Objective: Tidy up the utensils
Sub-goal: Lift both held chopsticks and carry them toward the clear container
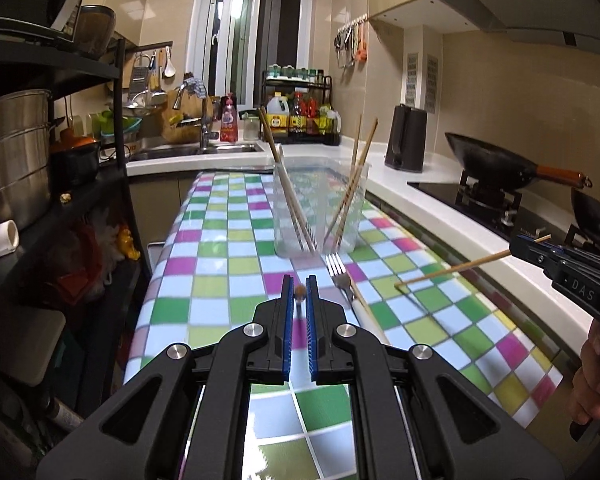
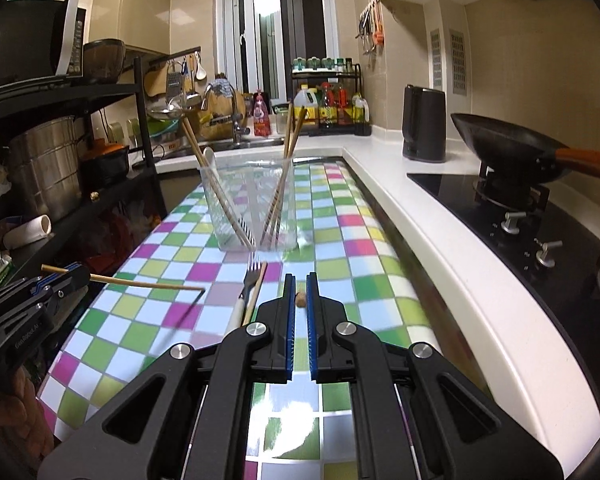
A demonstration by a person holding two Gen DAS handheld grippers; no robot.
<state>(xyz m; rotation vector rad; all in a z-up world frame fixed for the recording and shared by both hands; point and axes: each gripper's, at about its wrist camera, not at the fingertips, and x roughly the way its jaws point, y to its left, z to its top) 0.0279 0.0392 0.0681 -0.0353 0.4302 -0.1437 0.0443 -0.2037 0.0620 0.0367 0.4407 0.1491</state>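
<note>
While the left claw (image 1: pixel 299 294) pinches one thin wooden chopstick (image 2: pixel 148 282) above the checkered counter (image 1: pixel 220 248), a silver fork (image 1: pixel 337 270) lies just before the clear plastic cup (image 1: pixel 320 204) holding more chopsticks. On the right, the right claw (image 2: pixel 299 294) pinches another wooden chopstick (image 1: pixel 454 268).

Table (image 1: pixel 220 240): tub (image 1: pixel 320 208) at middle, chopsticks (image 1: pixel 292 200) inside, leaning against both side walls. Fork (image 1: pixel 338 276) flat on table before tub, one chopstick (image 1: pixel 370 308) just beside it. Sink (image 1: pixel 188 150) behind table, left. Kettle (image 1: pixel 406 138) on counter (image 1: pixel 440 208) right of table; wok (image 1: pixel 496 168) on stove right of kettle. Shelf rack (image 1: pixel 60 184) left of table.
</note>
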